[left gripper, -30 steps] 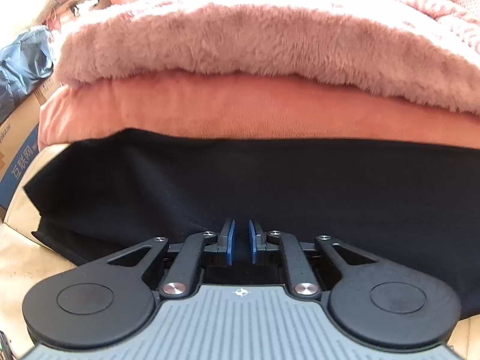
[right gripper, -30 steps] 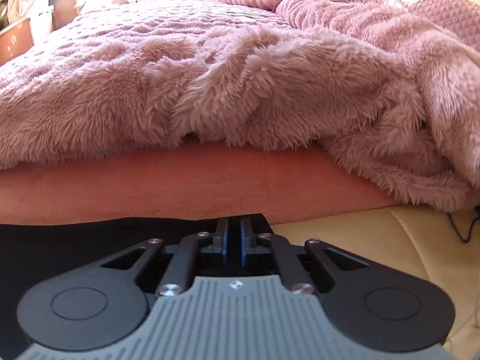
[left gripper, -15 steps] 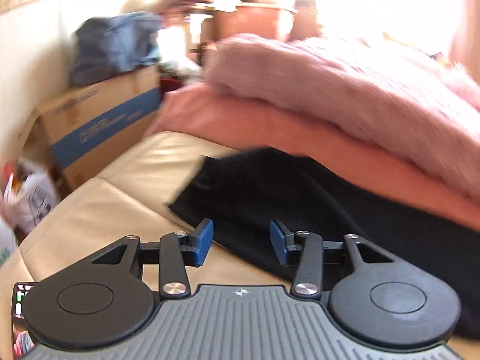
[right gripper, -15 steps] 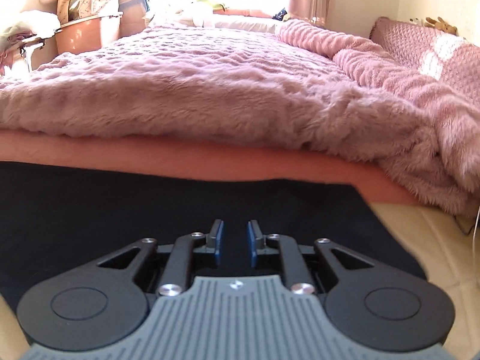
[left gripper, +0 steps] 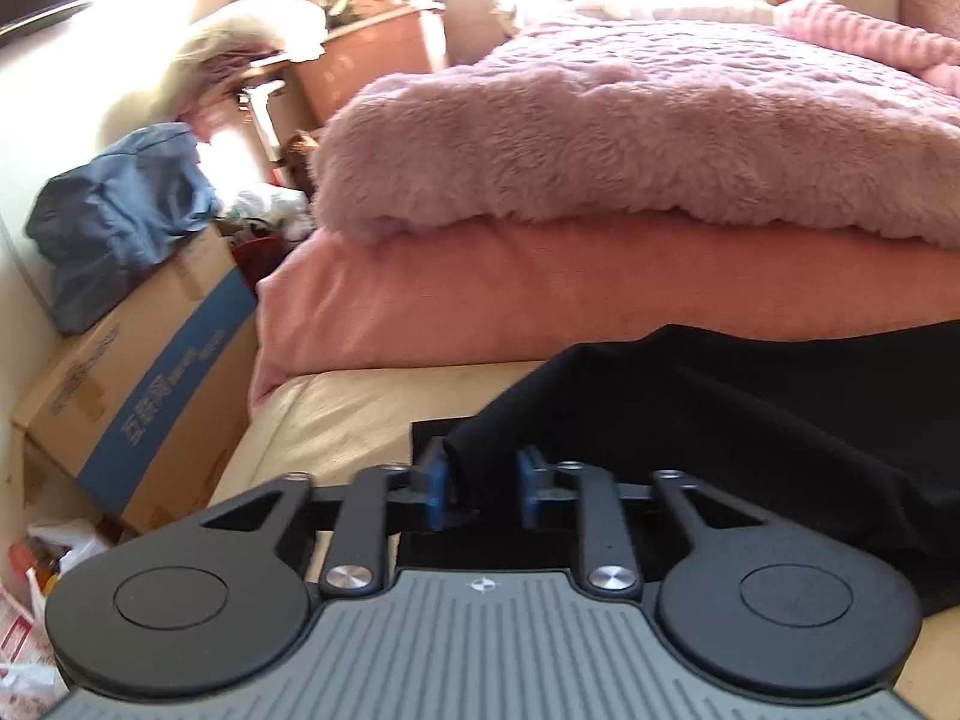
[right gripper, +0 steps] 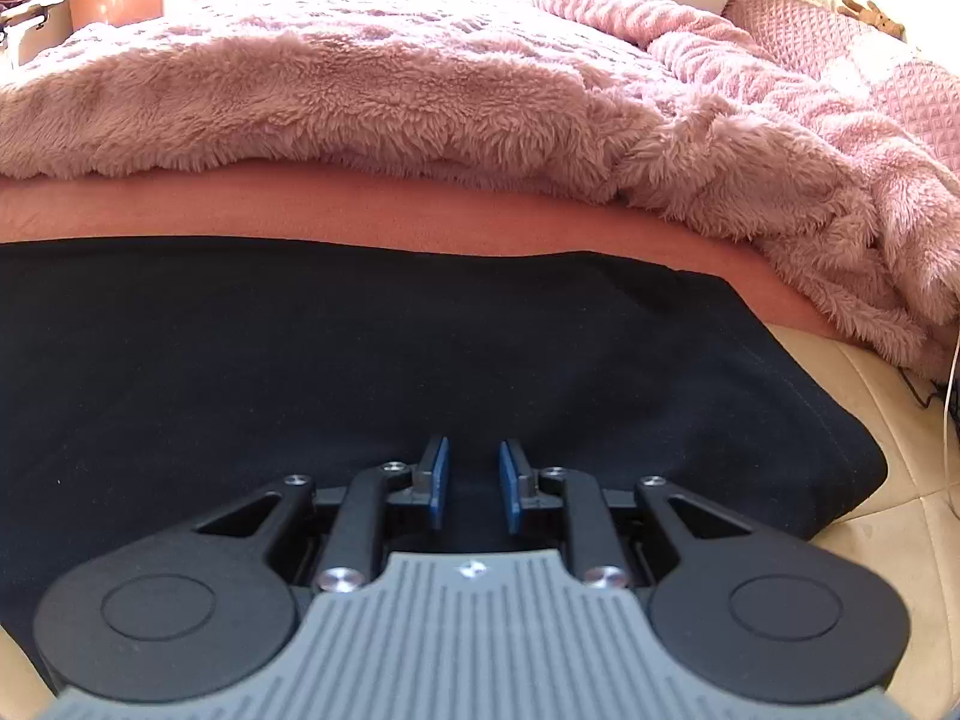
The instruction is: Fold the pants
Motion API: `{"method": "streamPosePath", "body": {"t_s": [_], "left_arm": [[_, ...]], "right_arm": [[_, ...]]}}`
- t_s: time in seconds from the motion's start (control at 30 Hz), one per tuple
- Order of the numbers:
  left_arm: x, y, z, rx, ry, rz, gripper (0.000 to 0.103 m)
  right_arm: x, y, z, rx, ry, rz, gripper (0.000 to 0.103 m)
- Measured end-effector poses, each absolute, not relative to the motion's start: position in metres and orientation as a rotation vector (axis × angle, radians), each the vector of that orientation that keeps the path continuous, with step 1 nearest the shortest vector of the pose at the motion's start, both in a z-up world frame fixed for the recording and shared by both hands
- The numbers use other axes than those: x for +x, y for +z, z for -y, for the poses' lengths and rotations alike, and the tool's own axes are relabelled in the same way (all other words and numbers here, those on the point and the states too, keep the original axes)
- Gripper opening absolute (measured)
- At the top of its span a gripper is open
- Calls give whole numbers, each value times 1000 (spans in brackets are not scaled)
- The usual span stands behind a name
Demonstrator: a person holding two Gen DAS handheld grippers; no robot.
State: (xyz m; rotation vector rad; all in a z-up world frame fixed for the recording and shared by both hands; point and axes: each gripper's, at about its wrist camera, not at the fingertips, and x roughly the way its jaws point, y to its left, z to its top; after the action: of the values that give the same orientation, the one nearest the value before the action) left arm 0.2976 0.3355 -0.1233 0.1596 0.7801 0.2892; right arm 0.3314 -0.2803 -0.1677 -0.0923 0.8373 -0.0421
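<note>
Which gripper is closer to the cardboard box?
Left. The left gripper sits at the black pants' end corner, with the cardboard box just off to its left. The right gripper hovers over the pants' other end; no box shows there.

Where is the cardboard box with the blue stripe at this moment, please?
The cardboard box is at the left of the left wrist view, beside the bed, with blue clothing on top.
</note>
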Motion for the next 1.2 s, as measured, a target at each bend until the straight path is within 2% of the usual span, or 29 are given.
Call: {"method": "streamPosePath", "body": {"t_s": [0.07, 0.3, 0.43, 0.53, 0.63, 0.73, 0.87, 0.93, 1.0, 1.1, 1.2], "left_arm": [[302, -121, -337, 172, 273, -794, 1], [296, -48, -343, 86, 191, -734, 1], [315, -3, -384, -140, 149, -845, 1], [347, -32, -433, -315, 202, -1038, 1], [375, -86, -438, -225, 267, -1195, 1], [390, -125, -439, -219, 298, -1227, 0], [394, -141, -440, -216, 336, -1168, 1], [395, -143, -438, -158, 375, -1157, 9], [392, -140, -439, -118, 417, -1145, 23], [377, -123, -446, -172, 448, -1093, 33], [356, -108, -454, -316, 425, -1054, 35]], "right_arm": [[332, -168, 279, -101, -43, -839, 15], [333, -168, 277, -127, -35, -846, 15], [334, -167, 278, -132, -30, -851, 15], [335, -168, 276, -140, -35, -850, 15], [336, -168, 274, -155, -39, -852, 15], [337, -168, 273, -161, -39, -856, 15], [338, -168, 273, -170, -33, -858, 15], [338, -168, 273, -173, -33, -857, 15], [339, -169, 272, -177, -34, -854, 15], [340, -169, 271, -183, -34, -855, 15], [341, -165, 271, -194, -28, -860, 15]]}}
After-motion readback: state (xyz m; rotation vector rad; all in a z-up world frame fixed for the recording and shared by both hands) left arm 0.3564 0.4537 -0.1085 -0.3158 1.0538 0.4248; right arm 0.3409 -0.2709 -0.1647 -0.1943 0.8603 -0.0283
